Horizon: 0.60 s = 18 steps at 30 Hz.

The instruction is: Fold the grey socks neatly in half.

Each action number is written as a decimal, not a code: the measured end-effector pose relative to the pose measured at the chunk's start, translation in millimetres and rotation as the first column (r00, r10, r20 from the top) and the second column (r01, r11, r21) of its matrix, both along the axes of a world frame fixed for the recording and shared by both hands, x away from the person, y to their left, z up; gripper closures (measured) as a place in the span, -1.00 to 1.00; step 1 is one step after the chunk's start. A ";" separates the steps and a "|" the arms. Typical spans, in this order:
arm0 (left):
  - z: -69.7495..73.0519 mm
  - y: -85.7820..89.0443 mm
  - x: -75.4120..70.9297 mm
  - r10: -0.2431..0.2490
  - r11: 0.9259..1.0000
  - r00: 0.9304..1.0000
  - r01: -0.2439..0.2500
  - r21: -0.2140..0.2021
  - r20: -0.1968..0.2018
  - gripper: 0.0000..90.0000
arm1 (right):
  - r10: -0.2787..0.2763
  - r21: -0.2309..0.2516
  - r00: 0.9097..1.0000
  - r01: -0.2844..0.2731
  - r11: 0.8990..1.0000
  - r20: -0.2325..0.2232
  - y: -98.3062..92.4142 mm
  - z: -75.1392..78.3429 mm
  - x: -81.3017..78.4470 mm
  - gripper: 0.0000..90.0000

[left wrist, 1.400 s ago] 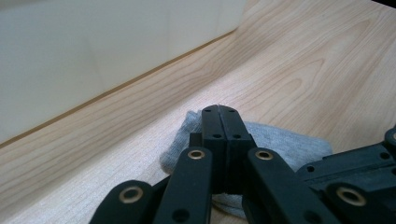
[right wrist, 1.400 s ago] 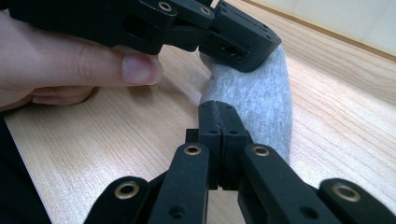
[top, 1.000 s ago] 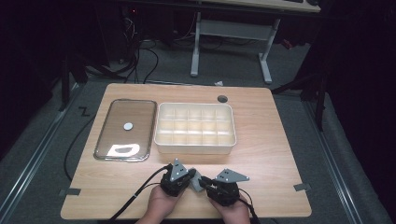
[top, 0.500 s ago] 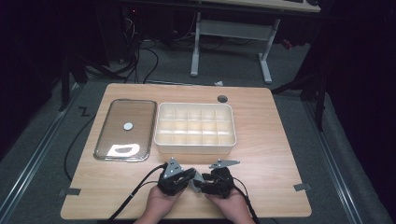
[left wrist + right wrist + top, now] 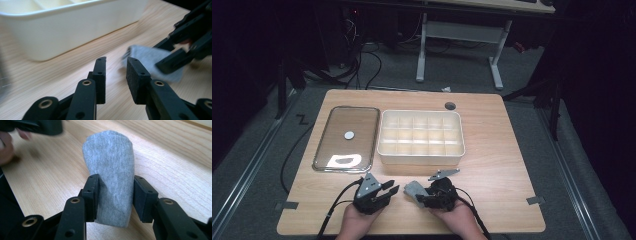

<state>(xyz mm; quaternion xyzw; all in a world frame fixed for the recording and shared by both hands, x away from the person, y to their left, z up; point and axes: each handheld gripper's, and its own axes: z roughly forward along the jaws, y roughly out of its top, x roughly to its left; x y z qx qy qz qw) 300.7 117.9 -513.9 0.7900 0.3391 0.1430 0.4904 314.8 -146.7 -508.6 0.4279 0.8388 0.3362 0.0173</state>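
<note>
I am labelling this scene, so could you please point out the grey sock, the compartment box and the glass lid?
grey sock [image 5: 110,170]: right gripper view, upper rounded end.
compartment box [image 5: 419,158]: high view, near outer wall.
glass lid [image 5: 348,134]: high view, centre knob.

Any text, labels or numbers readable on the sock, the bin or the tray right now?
None readable. The sock is plain grey, the bin plain cream, and the tray bears only a small white disc with no legible print.

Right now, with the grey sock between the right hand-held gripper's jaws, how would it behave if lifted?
The grey sock is knit fabric that creases between the right hand-held gripper pads, so it probably droops, weighs little, and will not roll. The pads likely grip its fuzzy surface well.
</note>
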 end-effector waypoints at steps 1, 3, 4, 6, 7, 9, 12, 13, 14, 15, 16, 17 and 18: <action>-0.7 8.2 -2.1 0.013 1.000 1.000 -0.013 0.011 0.012 0.53 | 0.009 -0.002 1.000 -0.009 1.000 -0.002 1.1 0.4 0.6 0.33; -5.2 25.1 -5.9 0.055 0.998 0.998 -0.055 0.018 0.032 0.48 | 0.018 -0.016 1.000 -0.018 1.000 -0.004 3.5 1.7 1.2 0.32; -7.3 31.1 -6.5 0.073 0.997 0.997 -0.074 0.018 0.029 0.49 | 0.026 -0.022 1.000 -0.026 0.999 -0.008 4.9 2.4 1.2 0.32; -8.4 43.1 -3.5 0.097 0.995 0.995 -0.097 0.035 0.003 0.50 | 0.034 -0.035 0.999 -0.035 0.999 -0.020 8.4 4.0 1.3 0.32; -7.2 47.9 -2.1 0.110 0.993 0.994 -0.110 0.033 0.020 0.49 | 0.042 -0.039 0.999 -0.043 0.998 -0.024 9.5 4.4 1.6 0.32; -6.6 53.7 0.2 0.124 0.992 0.992 -0.124 0.017 0.016 0.48 | 0.052 -0.051 0.998 -0.054 0.997 -0.027 13.2 5.3 2.3 0.32; -8.9 52.5 0.4 0.095 0.995 0.995 -0.095 -0.032 -0.028 0.47 | 0.070 -0.085 0.997 -0.072 0.994 -0.032 19.4 8.2 2.7 0.32; -9.4 47.5 -1.5 0.067 0.997 0.997 -0.069 -0.036 -0.036 0.47 | 0.072 -0.089 0.997 -0.075 0.993 -0.037 20.4 8.6 3.0 0.32; -9.6 43.5 -2.8 0.052 0.998 0.998 -0.053 -0.031 -0.037 0.49 | 0.075 -0.090 0.996 -0.078 0.993 -0.040 22.1 8.6 3.5 0.31; -9.9 35.5 -5.3 0.051 0.999 0.998 -0.050 0.015 -0.035 0.52 | 0.081 -0.095 0.996 -0.085 0.992 -0.039 22.5 8.6 3.9 0.31; -10.6 30.0 -6.4 0.051 0.998 0.998 -0.049 0.046 -0.032 0.57 | 0.080 -0.095 0.996 -0.083 0.992 -0.044 24.4 8.8 3.7 0.31; -12.7 21.2 -7.3 0.034 0.997 0.998 -0.031 0.078 -0.043 0.62 | 0.082 -0.097 0.996 -0.086 0.992 -0.046 25.2 9.0 3.7 0.31; -14.2 15.8 -7.1 0.023 0.996 0.998 -0.017 0.090 -0.063 0.66 | 0.085 -0.097 0.995 -0.089 0.991 -0.048 26.4 8.9 3.8 0.31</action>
